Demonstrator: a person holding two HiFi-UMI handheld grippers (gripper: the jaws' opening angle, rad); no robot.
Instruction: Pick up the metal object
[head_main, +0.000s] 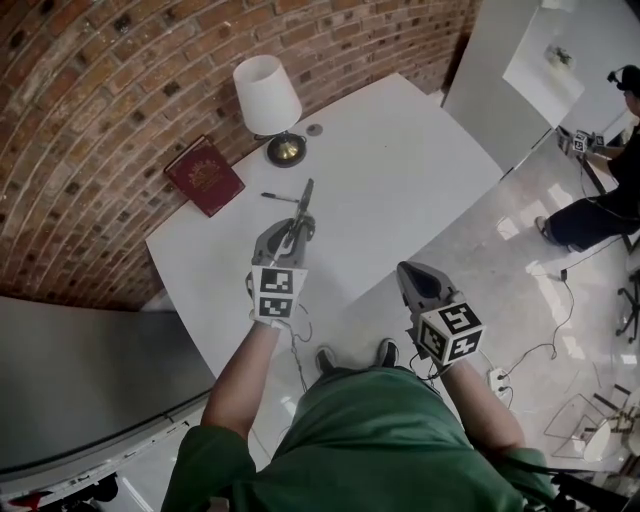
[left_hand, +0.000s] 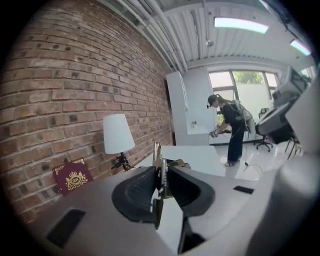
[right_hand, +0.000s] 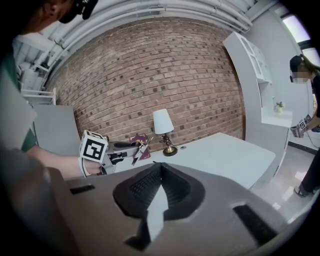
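The left tongs clench a thin grey sprung metal tool, held above the near left of the white tabletop; the right tongs are closed and empty. The pads pinch only the tool's narrow edge, so it could pivot or slip. The left gripper view shows that pinch; only the head view shows the tool's length

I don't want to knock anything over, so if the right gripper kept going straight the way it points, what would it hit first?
Probably the white table, on a bare stretch short of the lamp that stands roughly in line ahead; depth is hard to judge from here.
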